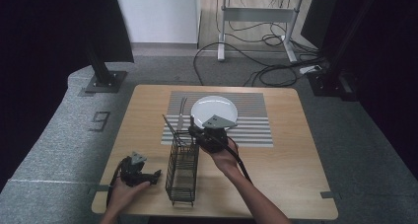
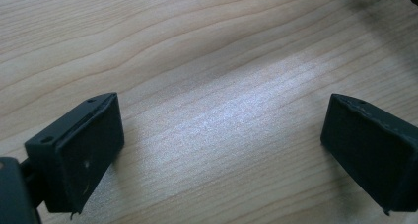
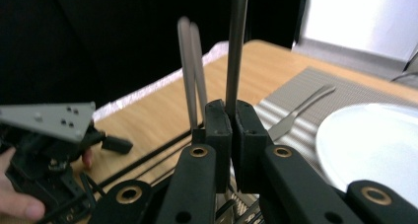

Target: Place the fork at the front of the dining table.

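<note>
A black wire cutlery rack [image 1: 181, 177] stands on the wooden table [image 1: 286, 184], near its front. My right gripper [image 1: 193, 131] hovers over the rack's far end, shut on the thin metal handle of a utensil [image 3: 235, 51] that points straight up between the jaws. Two more slim handles [image 3: 190, 71] rise beside it from the rack. A fork [image 3: 301, 109] lies on the striped placemat [image 1: 251, 125] next to a white plate [image 1: 214, 110]. My left gripper [image 1: 148, 175] rests on the table left of the rack, its jaws [image 2: 222, 145] wide apart over bare wood.
The placemat with the plate and fork lies beyond the rack at the table's middle back. Bare wood spreads to the right of my right forearm [image 1: 251, 194]. The left gripper [image 3: 49, 135] and the hand holding it appear low in the right gripper view.
</note>
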